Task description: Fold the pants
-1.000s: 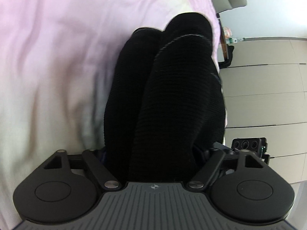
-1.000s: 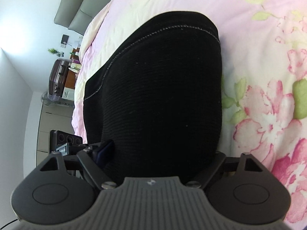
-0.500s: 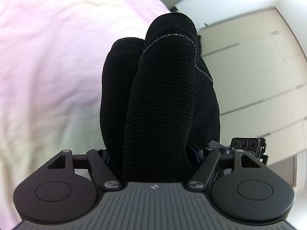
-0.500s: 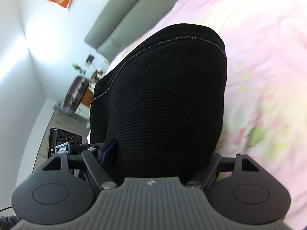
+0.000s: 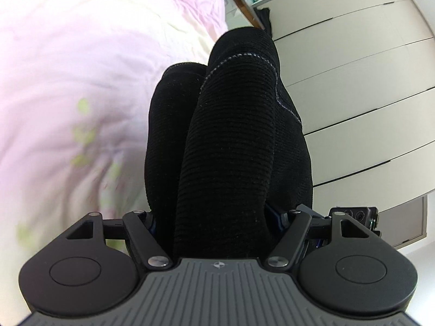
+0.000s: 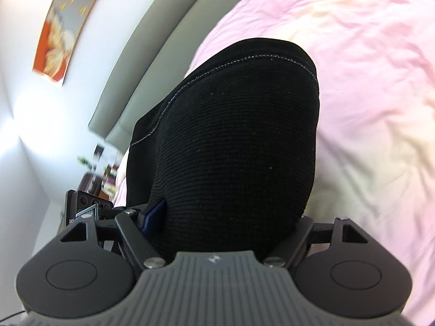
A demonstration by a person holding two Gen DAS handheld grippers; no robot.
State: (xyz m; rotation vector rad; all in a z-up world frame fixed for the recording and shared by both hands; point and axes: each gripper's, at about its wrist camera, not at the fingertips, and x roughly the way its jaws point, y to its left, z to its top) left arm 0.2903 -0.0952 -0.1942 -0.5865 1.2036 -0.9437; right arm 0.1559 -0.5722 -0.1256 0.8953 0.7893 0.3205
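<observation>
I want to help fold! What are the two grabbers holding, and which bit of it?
Both hold the black pants. The left gripper and right gripper each pinch a bunched fold near a stitched hem; which end cannot be told.

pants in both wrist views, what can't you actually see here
- Left gripper fingertips: left wrist view, buried under the black pants.
- Right gripper fingertips: right wrist view, covered by the pants.
- Pants' full shape: hidden beyond the bunch in both views.
- Shelf items: right wrist view, blurred.
</observation>
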